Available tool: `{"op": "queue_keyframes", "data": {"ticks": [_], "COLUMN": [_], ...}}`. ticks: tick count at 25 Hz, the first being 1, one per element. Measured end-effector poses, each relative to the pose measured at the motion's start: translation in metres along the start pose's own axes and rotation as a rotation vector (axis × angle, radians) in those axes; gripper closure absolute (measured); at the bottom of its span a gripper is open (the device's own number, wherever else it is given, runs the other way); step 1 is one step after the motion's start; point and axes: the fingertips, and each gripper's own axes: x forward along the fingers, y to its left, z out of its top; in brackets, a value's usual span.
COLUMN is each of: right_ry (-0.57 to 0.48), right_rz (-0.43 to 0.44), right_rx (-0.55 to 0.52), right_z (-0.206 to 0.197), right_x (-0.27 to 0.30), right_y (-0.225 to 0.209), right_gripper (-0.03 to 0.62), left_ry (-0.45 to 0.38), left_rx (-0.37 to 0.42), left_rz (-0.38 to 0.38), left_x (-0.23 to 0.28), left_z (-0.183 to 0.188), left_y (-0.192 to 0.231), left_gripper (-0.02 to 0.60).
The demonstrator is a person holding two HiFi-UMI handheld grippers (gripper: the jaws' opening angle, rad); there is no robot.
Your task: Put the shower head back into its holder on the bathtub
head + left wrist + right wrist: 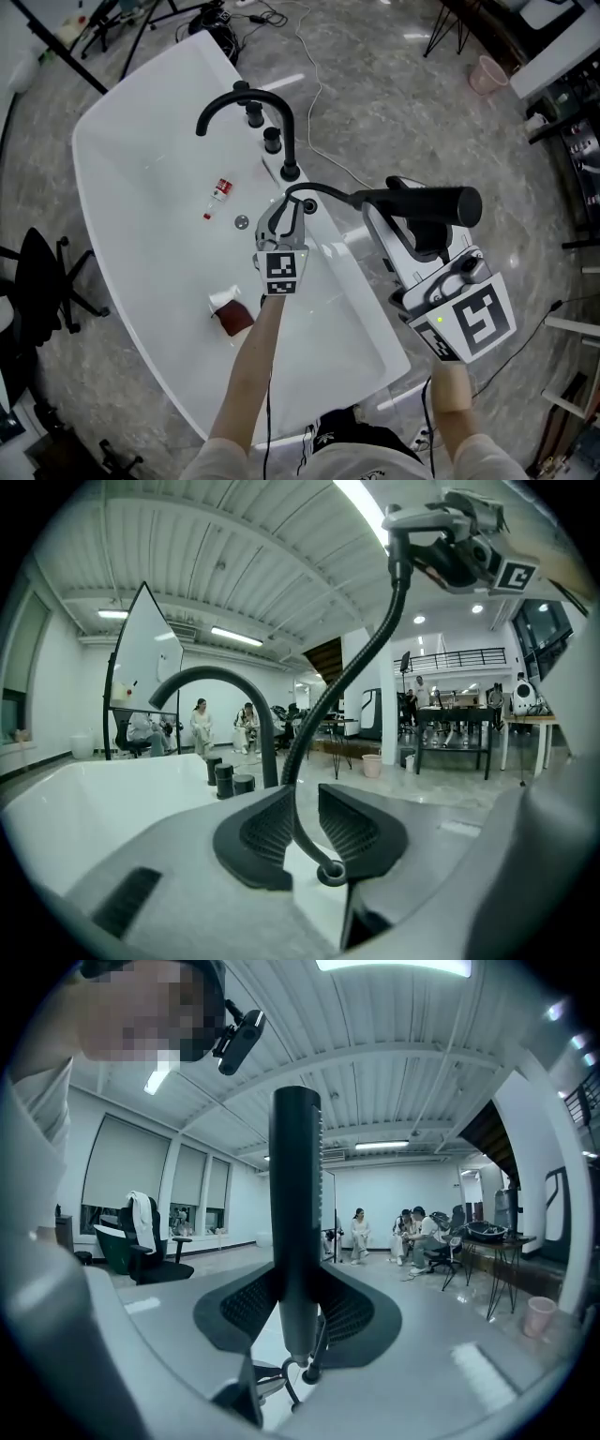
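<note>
Holding shower head [427, 203] off tub [131, 178] rim, return step in hand. Right gripper [298, 1309] clamped on it, at 3 o'clock of left gripper [302, 829]. Left jaws apart, hose [349, 663] loose between. Next, likely: swing toward faucet [246, 101], 11 o'clock. Holder not clearly made out.

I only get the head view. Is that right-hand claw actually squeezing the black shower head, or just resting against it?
Observer: Squeezing. In the right gripper view, the right gripper has its jaws pressed on both sides of the shower head.
Operator: And the left one, by the hose?
Observer: In the left gripper view, the hose runs between the jaws of the left gripper, with a gap beside it, so it is not pinched.
Operator: Anyone else around?
Observer: Yes, people sit at the room's far end.
</note>
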Motion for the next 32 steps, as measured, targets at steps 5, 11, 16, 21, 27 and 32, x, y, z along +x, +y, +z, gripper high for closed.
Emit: {"op": "queue_keyframes", "data": {"ticks": [5,11,16,21,27,32], "right_ry": [-0.017,-0.054,-0.005,0.022,0.082,0.104], "right_rz": [0.003,0.013,0.006,0.001,0.007,0.012], "right_rx": [-0.001,-0.006,-0.031,-0.039,-0.050,0.014], "right_z": [0.009,0.031,0.018,0.010,-0.029,-0.068], "right_x": [0.001,-0.005,-0.007,-0.003,0.019,0.040], "right_y": [0.006,0.015,0.011,0.014,0.013,0.005], "right_gripper": [0.453,0.453,0.453,0.453,0.453,0.453], "left_ry": [-0.040,-0.117,-0.067,-0.015,0.001,0.017], "left_rx": [0.078,0.106,0.121,0.129,0.072,0.065], "left_rz": [-0.024,-0.023,-0.109,-0.219,-0.142,-0.113], "left_x": [0.005,0.005,0.009,0.010,0.011,0.001], "left_z": [0.019,0.049,0.032,0.006,-0.013,-0.025], "left_y": [0.001,-0.002,-0.031,-0.060,-0.043,-0.027], "left_gripper": [0.481,0.404,0.529,0.529,0.462,0.446]}}
